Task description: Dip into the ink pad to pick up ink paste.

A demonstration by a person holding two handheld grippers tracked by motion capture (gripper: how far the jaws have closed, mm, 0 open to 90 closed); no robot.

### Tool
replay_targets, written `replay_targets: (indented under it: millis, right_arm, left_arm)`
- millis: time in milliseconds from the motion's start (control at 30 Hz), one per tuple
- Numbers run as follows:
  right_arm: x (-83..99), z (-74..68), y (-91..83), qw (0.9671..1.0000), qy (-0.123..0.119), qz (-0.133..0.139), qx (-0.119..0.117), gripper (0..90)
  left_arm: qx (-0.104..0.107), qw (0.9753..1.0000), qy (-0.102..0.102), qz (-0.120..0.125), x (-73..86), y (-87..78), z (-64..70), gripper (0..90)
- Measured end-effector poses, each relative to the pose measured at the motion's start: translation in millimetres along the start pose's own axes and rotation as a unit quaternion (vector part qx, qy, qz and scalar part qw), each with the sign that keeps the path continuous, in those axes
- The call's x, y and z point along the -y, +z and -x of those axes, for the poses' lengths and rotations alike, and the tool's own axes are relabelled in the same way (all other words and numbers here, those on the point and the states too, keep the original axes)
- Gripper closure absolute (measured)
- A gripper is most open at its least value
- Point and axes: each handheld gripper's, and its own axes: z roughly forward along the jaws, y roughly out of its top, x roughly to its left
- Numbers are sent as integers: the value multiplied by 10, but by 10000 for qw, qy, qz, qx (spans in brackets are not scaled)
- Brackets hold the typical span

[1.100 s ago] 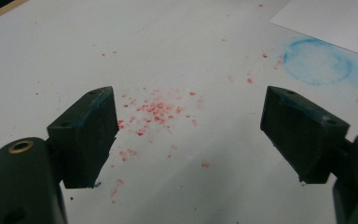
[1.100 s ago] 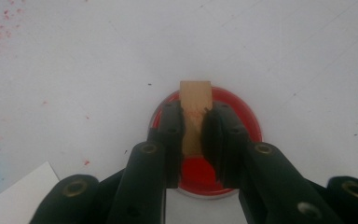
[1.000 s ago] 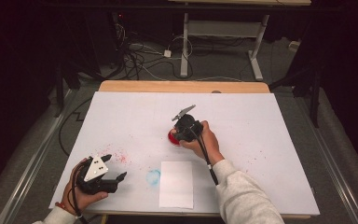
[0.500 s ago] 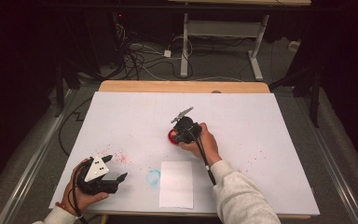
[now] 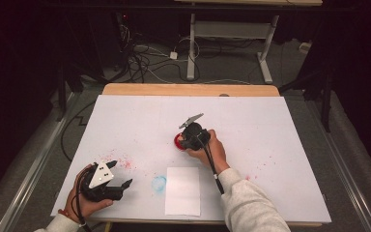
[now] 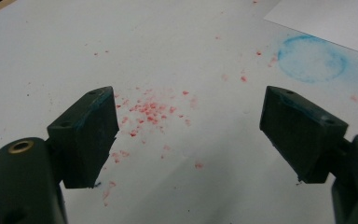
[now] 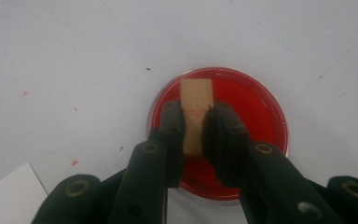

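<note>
A round red ink pad [image 7: 256, 116] lies on the white table, seen as a red disc [image 5: 178, 141] near the middle in the high view. My right gripper [image 7: 196, 123] is shut on a small tan wooden block [image 7: 196, 105], held upright over the pad. In the high view that right gripper [image 5: 189, 137] points down at the pad. My left gripper [image 6: 189, 135] is open, nothing between its jaws, above red specks on the table. It rests in a hand at the front left as the left gripper [image 5: 118, 186].
A white sheet of paper [image 5: 182, 190] lies near the front edge. A blue round stamp mark [image 5: 159, 183] sits left of it, also the blue mark [image 6: 312, 58]. Red specks [image 6: 147, 109] dot the table. A wooden strip [image 5: 188, 90] borders the far edge.
The right gripper with the block has shifted slightly over the red pad. The left gripper has stayed in place.
</note>
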Motion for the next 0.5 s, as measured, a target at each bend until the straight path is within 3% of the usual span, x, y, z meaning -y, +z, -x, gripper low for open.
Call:
replay_targets:
  millis: [67,267,500]
  right_arm:
    - [3,5,3,10000,32,6,-23,764]
    - [-26,-46,7,9997,-183,-77,161,764]
    - [-38,-25,-21,9998,-94,-88,174,764]
  left_arm:
    - [-3,10000,9,-4,-1,0,4,183]
    - [-8,10000,20,-19,-2,-1,2,183]
    - [-22,10000,-21,-5,6,-3,-7,183]
